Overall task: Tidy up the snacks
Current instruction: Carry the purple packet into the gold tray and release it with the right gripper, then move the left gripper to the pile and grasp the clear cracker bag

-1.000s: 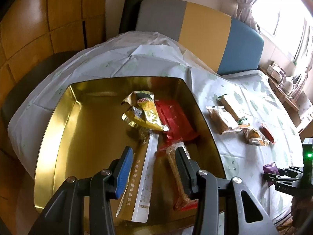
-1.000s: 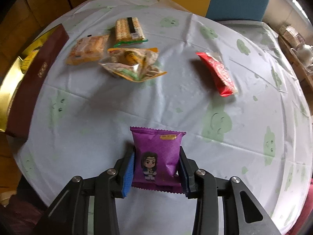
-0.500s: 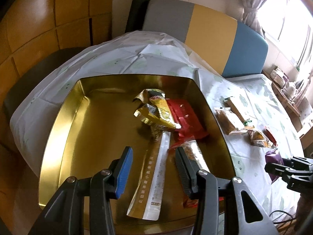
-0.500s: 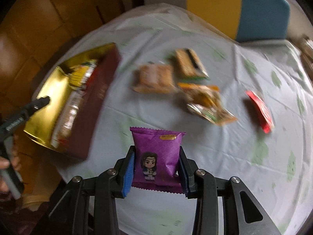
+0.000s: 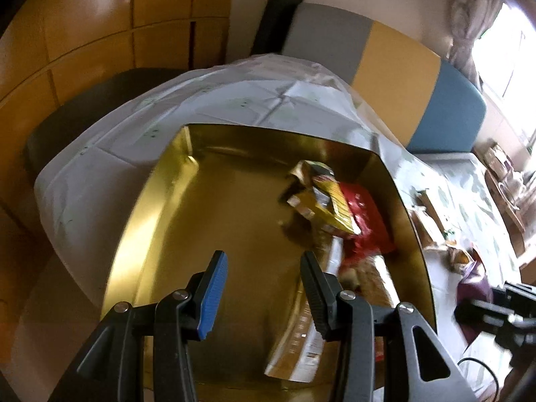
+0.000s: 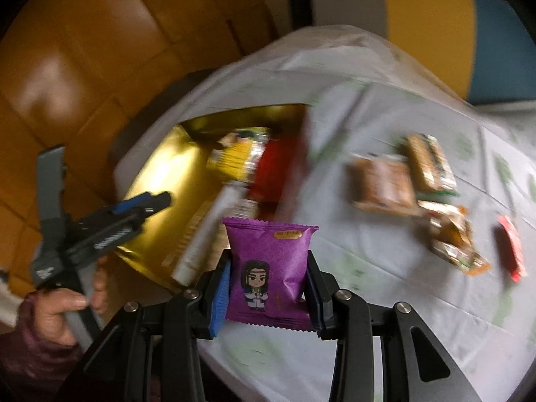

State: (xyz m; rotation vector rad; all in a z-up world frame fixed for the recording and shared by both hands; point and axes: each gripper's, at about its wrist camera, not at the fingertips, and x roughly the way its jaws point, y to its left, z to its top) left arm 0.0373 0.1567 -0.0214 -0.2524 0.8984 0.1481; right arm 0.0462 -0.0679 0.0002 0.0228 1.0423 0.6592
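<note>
Right gripper (image 6: pixel 268 288) is clamped on the purple snack packet (image 6: pixel 268 264), held above the bench's near edge beside the gold tray (image 5: pixel 160 221). Left gripper (image 5: pixel 261 288) hangs part-open and empty over the tray. Best move — clear the tray wall, release low over bare floor.

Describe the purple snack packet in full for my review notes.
The purple snack packet is a glossy foil pillow pack with zigzag-crimped top and bottom edges, a small gold label near the top and a cartoon figure with long dark hair below. It stands upright, sealed and slightly creased, clamped at its sides by the right gripper, held above the table with nothing else touching it.
</note>
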